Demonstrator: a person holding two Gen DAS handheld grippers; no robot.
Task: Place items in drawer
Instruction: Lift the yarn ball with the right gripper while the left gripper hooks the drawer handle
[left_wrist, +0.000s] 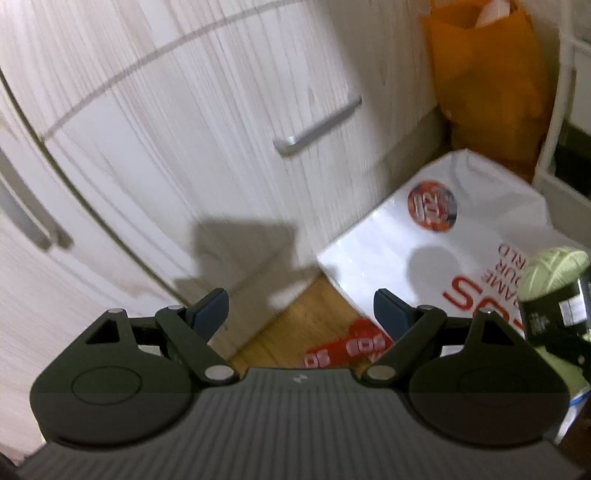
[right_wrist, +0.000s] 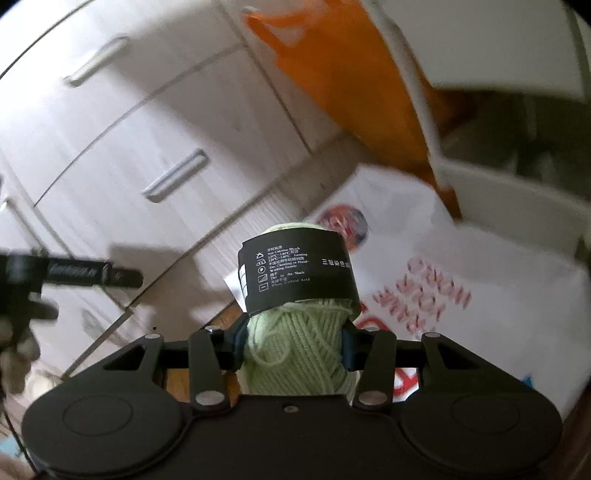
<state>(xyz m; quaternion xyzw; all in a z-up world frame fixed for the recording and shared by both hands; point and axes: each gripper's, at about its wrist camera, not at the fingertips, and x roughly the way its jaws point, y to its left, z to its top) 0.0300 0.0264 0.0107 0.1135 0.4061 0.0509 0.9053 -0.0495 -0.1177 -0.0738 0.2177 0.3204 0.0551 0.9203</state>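
White drawers (right_wrist: 122, 147) behind, right hand-held gripper (right_wrist: 293, 349) pinching one yarn ball (right_wrist: 299, 354), left hand-held gripper (left_wrist: 301, 314) spread.

Both wrist views angled down, sharing drawer fronts (left_wrist: 229, 122), white bag (right_wrist: 461, 266)

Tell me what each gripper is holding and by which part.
The right gripper holds the yarn, its jaws on the bare end below the label. The left gripper is open, holding nothing.

A black paper band (right_wrist: 297, 271) around the pale green yarn ball (right_wrist: 299, 354) held in the right gripper (right_wrist: 293, 347) carries white care symbols and small print reading "Washing Gently". Beyond it, a white plastic bag (left_wrist: 417, 258) shows large red letters, unreadable
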